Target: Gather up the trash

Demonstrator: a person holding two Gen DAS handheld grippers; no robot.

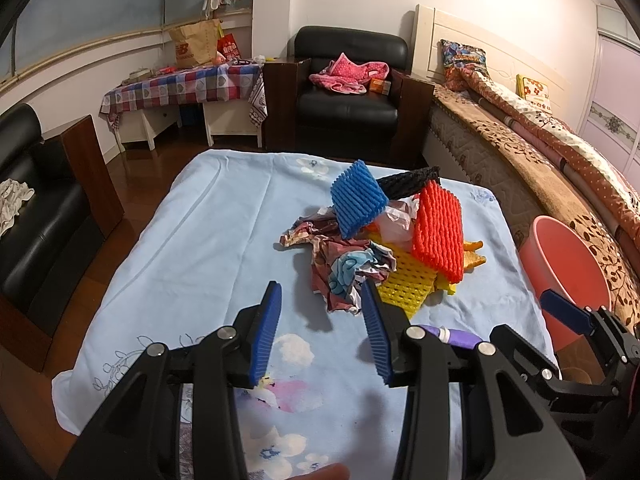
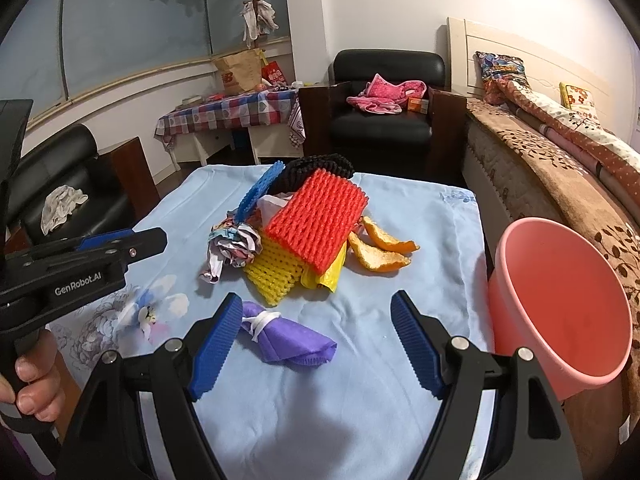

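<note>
Bedroom clutter frames a table draped in pale blue floral cloth [image 2: 400, 208]. Both tongs gape wide, holding nothing. Just ahead of the right gripper [image 2: 316, 344] lies a purple tied foam wrapper [image 2: 288, 340], long axis crosswise, so this hand is nearer. The left gripper [image 1: 320, 332] faces crumpled printed paper [image 1: 348, 272] in the foam-net heap. A pink plastic bucket [image 2: 560, 304] waits at right.
</note>
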